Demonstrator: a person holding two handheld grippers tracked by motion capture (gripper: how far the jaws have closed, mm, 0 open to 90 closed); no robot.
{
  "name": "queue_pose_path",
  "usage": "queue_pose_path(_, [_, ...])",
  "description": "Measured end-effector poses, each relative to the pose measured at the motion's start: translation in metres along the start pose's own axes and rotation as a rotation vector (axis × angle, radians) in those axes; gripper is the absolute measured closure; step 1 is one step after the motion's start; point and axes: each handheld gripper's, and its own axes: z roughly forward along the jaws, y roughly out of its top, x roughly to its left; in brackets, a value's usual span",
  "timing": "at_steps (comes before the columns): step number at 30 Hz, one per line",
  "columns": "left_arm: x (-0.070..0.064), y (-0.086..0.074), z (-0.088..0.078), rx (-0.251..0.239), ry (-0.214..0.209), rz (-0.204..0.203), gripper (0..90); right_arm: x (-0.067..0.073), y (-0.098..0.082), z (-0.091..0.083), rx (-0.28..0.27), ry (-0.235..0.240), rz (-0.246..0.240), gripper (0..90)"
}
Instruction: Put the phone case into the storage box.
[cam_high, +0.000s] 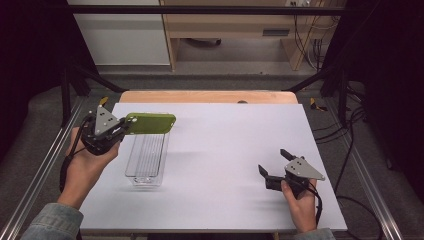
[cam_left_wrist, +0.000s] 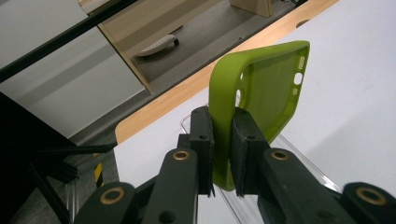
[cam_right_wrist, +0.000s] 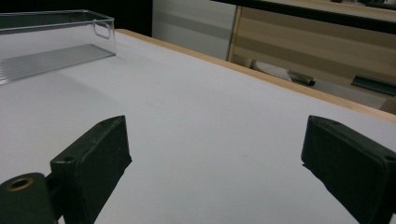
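Nearest, at the table's front right, the right gripper (cam_high: 270, 165) sits low over the white table (cam_high: 225, 160) in the person's hand, jaws spread wide with nothing between them. Farther left, the left gripper (cam_high: 122, 127) is raised, pinching one end of the green phone case (cam_high: 150, 123), which hangs above the far end of the clear tray (cam_high: 147, 160), apparently not touching it. The left gripper view shows the case's hollow inside and camera cutouts (cam_left_wrist: 261, 88).
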Motion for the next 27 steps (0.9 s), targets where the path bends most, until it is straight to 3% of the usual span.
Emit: queue_pose_path(27, [-0.0032, 0.0076, 0.0069, 0.084, 0.008, 0.127, 80.3, -0.0009, 0.0000, 0.0001, -0.019, 0.013, 0.024, 6.7])
